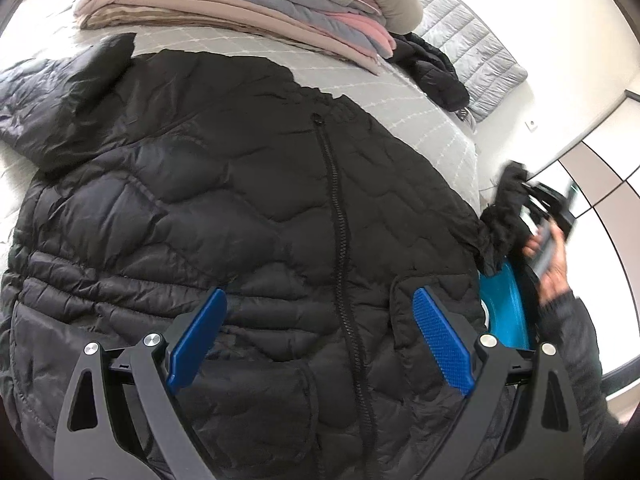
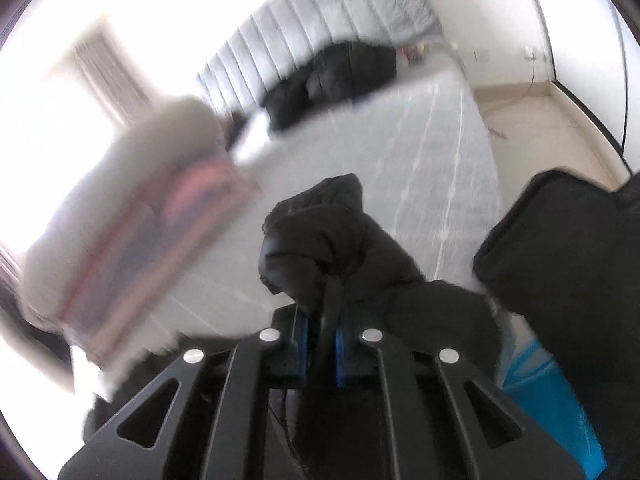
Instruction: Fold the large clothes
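Black quilted jacket: spread zip-up across the bed, reaching its right edge. Left gripper: jaws held wide apart above the hem, nothing gripped. Right gripper: jaws clamped on the jacket's sleeve, raised off the right edge.

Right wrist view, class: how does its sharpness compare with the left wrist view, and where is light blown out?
Right wrist view: background streaked with motion blur, window side washed white, only the right gripper and pinched black jacket fairly sharp. Left wrist view: crisp, fisheye-curved, bright at the edges.
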Motion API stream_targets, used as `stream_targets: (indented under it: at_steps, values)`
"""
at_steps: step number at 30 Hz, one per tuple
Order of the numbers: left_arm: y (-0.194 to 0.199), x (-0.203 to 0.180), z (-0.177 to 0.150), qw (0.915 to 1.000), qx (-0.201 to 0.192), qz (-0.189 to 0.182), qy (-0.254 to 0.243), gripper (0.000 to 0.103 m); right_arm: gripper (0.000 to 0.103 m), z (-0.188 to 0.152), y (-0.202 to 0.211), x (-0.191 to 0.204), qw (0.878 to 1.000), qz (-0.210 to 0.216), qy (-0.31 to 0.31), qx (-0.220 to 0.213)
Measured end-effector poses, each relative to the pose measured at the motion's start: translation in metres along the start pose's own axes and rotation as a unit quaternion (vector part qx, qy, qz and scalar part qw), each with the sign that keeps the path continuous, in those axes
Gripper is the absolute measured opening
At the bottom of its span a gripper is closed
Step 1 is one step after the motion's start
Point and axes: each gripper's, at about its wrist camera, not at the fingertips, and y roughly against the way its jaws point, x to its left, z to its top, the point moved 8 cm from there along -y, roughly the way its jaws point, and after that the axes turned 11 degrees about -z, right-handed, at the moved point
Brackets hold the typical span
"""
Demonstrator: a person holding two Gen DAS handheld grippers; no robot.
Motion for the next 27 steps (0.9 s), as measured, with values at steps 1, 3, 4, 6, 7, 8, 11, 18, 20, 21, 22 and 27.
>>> stream_targets:
  at_steps: [1,3,4,6,7,8,11,18,20,21,22,27]
  values:
    - [0.001,0.003,0.000,1.0000,-0.002,0.002,0.005,0.091,0.010,0.006,0.013,-0.008,1.000,0.014,-0.017,-0.016]
    - [0.003,0.009,0.000,0.9999,-0.005,0.003,0.013,0.091,0.010,0.018,0.039,-0.024,0.997,0.038,-0.055,-0.047]
    - [0.004,0.011,0.001,0.9998,-0.008,0.002,0.019,0.091,0.010,0.024,0.051,-0.030,0.994,0.053,-0.077,-0.060]
    - [0.007,0.016,0.003,0.9995,-0.014,0.000,0.029,0.091,0.010,0.030,0.064,-0.029,0.990,0.074,-0.096,-0.072]
    - [0.008,0.019,0.004,0.9992,-0.018,-0.001,0.035,0.091,0.010,0.032,0.068,-0.026,0.989,0.082,-0.097,-0.075]
    - [0.010,0.023,0.006,0.9988,-0.022,-0.003,0.043,0.091,0.010,0.033,0.073,-0.016,0.988,0.096,-0.096,-0.076]
    - [0.017,0.033,0.011,0.9975,-0.035,-0.005,0.062,0.091,0.010,0.033,0.083,0.034,0.985,0.140,-0.072,-0.075]
    - [0.047,0.061,0.024,0.9912,-0.081,-0.005,0.105,0.091,0.011,-0.014,0.086,0.204,0.968,0.247,0.023,-0.043]
    - [0.055,0.069,0.027,0.9887,-0.091,-0.008,0.119,0.091,0.011,-0.036,0.081,0.250,0.962,0.266,0.056,-0.025]
    - [0.059,0.073,0.027,0.9872,-0.096,-0.010,0.126,0.091,0.011,-0.053,0.077,0.273,0.959,0.273,0.075,-0.015]
    - [0.063,0.076,0.028,0.9857,-0.101,-0.012,0.134,0.091,0.011,-0.067,0.074,0.289,0.957,0.276,0.090,-0.008]
    - [0.079,0.090,0.032,0.9807,-0.120,-0.019,0.153,0.091,0.011,-0.162,0.026,0.355,0.945,0.278,0.163,0.052]
